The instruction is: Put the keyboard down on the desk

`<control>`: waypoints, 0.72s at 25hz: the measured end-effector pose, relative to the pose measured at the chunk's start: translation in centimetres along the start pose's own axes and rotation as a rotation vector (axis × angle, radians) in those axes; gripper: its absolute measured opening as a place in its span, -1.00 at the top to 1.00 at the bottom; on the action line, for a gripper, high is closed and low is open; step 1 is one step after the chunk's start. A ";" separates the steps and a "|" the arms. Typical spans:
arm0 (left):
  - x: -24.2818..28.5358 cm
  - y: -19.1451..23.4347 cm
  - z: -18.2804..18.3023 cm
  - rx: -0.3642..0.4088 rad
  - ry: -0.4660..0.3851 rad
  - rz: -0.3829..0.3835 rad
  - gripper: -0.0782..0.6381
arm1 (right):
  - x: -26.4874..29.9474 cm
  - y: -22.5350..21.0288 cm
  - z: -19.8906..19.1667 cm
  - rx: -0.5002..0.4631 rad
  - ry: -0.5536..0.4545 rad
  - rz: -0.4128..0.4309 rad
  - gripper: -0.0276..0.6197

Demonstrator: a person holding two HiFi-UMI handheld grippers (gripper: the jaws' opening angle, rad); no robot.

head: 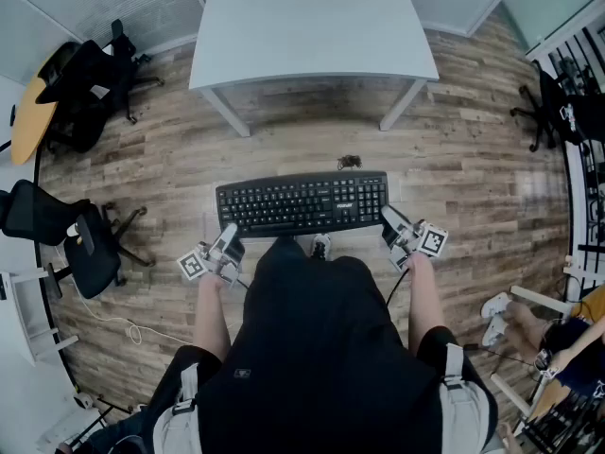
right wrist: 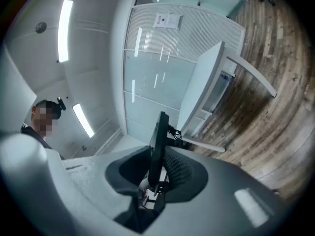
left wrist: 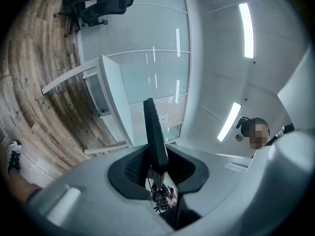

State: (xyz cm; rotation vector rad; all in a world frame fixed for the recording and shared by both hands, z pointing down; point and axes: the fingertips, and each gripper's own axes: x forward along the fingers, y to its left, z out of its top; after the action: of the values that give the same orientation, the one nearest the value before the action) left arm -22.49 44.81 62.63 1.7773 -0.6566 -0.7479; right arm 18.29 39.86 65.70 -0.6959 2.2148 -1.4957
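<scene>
A black keyboard hangs level in the air in front of the person, keys up, well short of the white desk. My left gripper is shut on its near left corner and my right gripper is shut on its near right corner. In the left gripper view the keyboard shows edge-on as a thin dark slab pinched between the jaws. The right gripper view shows the same keyboard edge-on in its jaws, with the desk beyond.
The desk stands on wood-plank floor, its white legs toward me. Black office chairs sit at the left and another at the far right. A small dark object lies on the floor beyond the keyboard. A seated person's legs are at the right.
</scene>
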 end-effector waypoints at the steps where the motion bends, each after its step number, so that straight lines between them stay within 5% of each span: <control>1: 0.1 -0.1 0.0 -0.001 -0.002 -0.001 0.55 | 0.0 0.1 0.0 0.002 0.000 0.002 0.63; 18: 0.2 0.1 -0.4 0.003 -0.014 0.014 0.55 | 0.2 -0.5 -0.1 -0.010 0.066 -0.010 0.60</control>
State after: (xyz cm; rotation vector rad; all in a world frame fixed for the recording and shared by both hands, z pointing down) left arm -22.03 44.92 62.78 1.7698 -0.6786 -0.7509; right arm 18.15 39.66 66.17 -0.6707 2.2721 -1.5336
